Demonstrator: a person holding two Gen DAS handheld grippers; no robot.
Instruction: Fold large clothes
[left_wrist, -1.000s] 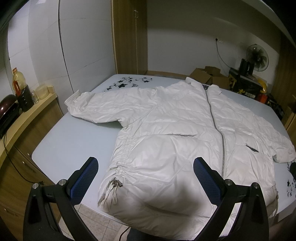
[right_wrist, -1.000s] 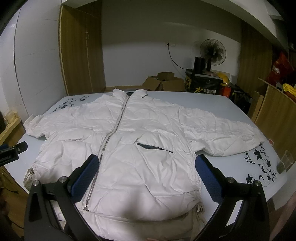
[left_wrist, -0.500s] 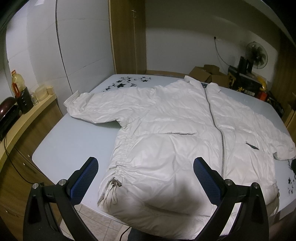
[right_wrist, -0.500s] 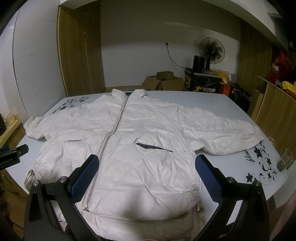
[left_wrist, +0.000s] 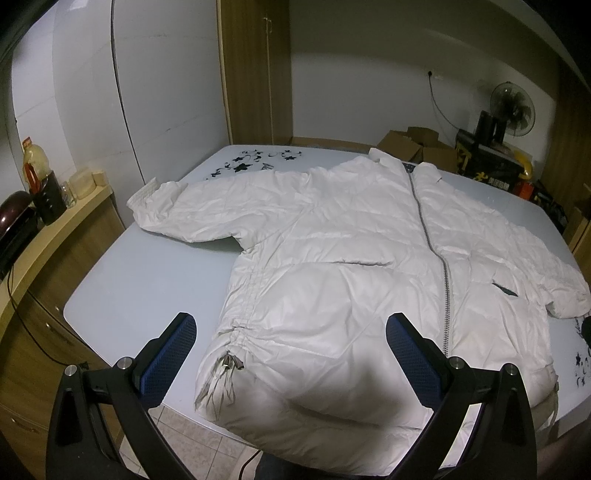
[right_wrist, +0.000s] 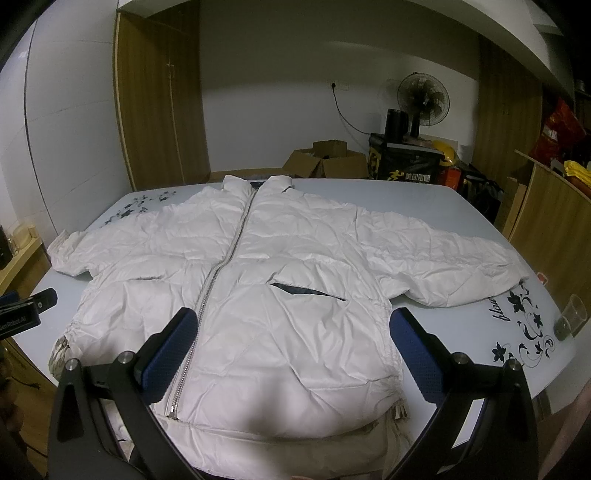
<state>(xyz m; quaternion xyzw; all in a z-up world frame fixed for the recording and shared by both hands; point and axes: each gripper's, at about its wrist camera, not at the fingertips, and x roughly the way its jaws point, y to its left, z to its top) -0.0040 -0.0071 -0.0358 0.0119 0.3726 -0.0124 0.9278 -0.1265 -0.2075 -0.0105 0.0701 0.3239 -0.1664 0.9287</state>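
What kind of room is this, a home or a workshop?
Probably a lived-in home room: a white jacket lies on a flower-printed table, beside wooden wardrobes, a standing fan and open cardboard boxes.

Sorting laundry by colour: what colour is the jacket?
White, with a silver zipper; the jacket shows best in the right wrist view.

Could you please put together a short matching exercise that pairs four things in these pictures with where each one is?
Things:
1. white jacket
2. clear plastic cup
3. electric fan
4. oil bottle

Places:
A. on the wooden side counter
B. behind the table, near the back wall
C. spread flat across the table, zipped up
D. at the table's edge, by the flower print

Pairs: 1-C, 2-D, 3-B, 4-A
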